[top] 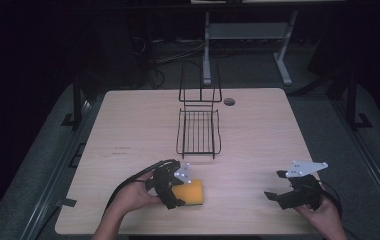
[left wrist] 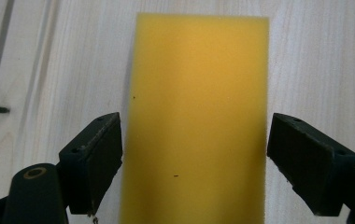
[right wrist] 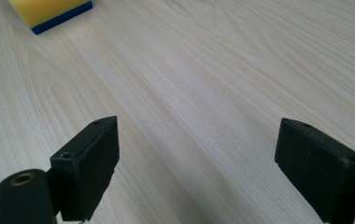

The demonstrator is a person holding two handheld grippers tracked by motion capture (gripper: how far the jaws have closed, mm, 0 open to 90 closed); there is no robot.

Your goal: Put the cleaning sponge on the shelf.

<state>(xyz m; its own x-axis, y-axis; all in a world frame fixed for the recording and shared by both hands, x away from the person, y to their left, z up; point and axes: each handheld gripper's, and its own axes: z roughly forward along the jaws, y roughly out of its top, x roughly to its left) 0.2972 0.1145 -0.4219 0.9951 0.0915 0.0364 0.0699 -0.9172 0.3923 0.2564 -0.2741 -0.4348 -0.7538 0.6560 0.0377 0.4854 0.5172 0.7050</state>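
A yellow sponge [top: 192, 193] with a blue underside lies flat on the wooden table [top: 128, 130] near the front edge. My left gripper [top: 180, 190] is open, one jaw on each side of the sponge's near end. The left gripper view shows the sponge [left wrist: 196, 116] running lengthwise between the spread jaws of that gripper [left wrist: 195, 140], with small gaps at both sides. My right gripper [top: 274, 185] is held open and empty low over the table at the front right. From the right gripper [right wrist: 196, 140], the sponge [right wrist: 49, 11] sits far off at the top left.
A black wire rack [top: 198, 131] with a raised back stands at the table's middle, beyond the sponge. A round cable hole [top: 229, 101] is near the far edge. Bare wood lies between the two grippers.
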